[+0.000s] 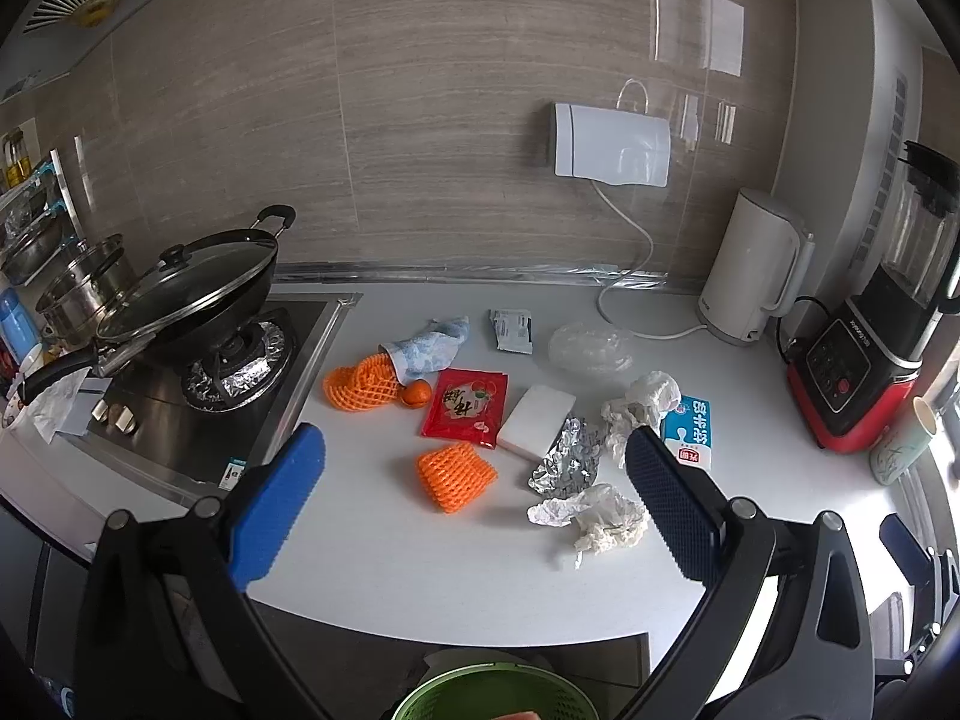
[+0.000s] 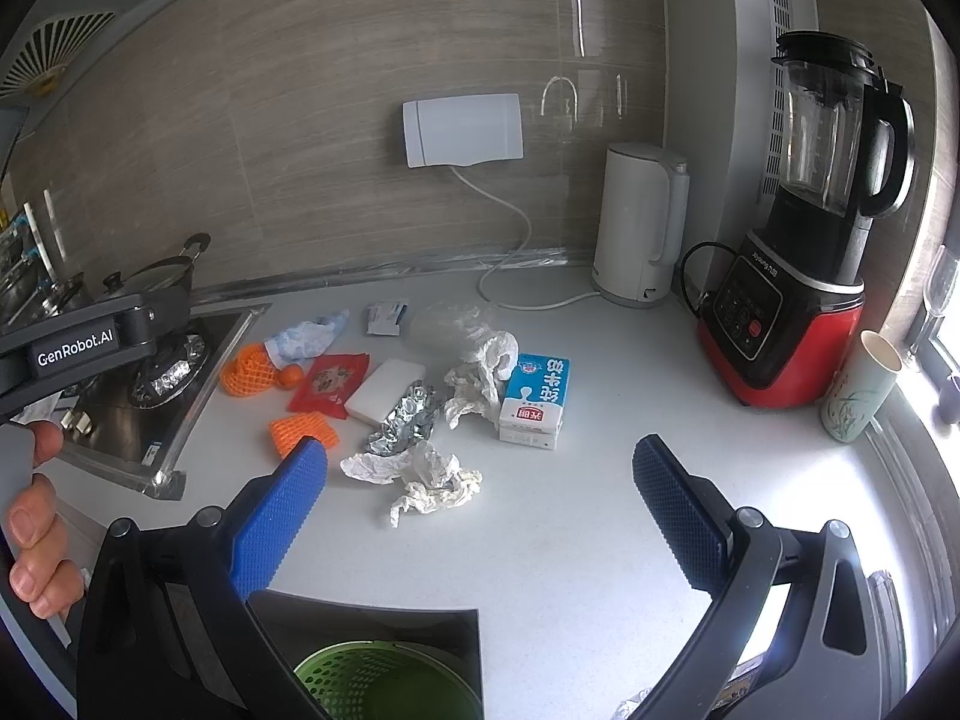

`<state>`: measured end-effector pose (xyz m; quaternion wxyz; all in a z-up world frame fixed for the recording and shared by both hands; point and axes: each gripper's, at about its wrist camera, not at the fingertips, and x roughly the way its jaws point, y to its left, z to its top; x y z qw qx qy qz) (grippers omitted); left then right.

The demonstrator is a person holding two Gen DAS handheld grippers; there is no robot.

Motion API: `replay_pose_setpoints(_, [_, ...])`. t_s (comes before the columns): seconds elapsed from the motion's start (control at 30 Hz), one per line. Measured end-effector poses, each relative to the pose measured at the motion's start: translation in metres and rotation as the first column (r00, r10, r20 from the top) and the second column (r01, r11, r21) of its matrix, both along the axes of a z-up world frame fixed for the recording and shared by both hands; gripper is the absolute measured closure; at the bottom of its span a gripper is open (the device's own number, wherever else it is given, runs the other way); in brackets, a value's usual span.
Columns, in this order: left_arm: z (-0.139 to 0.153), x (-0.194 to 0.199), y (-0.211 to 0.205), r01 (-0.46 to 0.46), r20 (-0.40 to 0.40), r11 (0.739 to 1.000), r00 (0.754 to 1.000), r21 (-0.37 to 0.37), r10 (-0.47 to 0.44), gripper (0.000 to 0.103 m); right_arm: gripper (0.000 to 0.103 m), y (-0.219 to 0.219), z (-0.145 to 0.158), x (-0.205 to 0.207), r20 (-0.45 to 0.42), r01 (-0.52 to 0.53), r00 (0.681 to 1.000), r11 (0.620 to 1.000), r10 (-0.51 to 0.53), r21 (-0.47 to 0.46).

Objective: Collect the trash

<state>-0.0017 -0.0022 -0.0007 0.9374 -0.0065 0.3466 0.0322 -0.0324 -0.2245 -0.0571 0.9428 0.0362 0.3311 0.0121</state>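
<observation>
While trash litters the counter, both grippers, left and right, hang spread and empty above it; bin waits below the edge, likely for drops.

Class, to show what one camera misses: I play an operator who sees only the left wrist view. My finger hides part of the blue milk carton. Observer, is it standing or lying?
Observer: The milk carton lies flat on the counter, printed face up.
Operator: Is a person in sight?
Observer: Yes, a hand grips a grey handle at the left edge.
Operator: And the blender jug?
Observer: The blender jug looks clear and empty.
</observation>
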Motion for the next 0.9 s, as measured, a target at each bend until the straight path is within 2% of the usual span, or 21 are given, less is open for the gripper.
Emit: replay_pose_setpoints(0.9, [-0.0038, -0.0008, 0.0032, 0.002, -0.006, 1.000, 1.000, 0.005, -0.002, 0.007, 0.002, 0.0030, 0.0023, -0.0008, 0.000, -0.005, 1.000, 1.000, 0.005, 0.003])
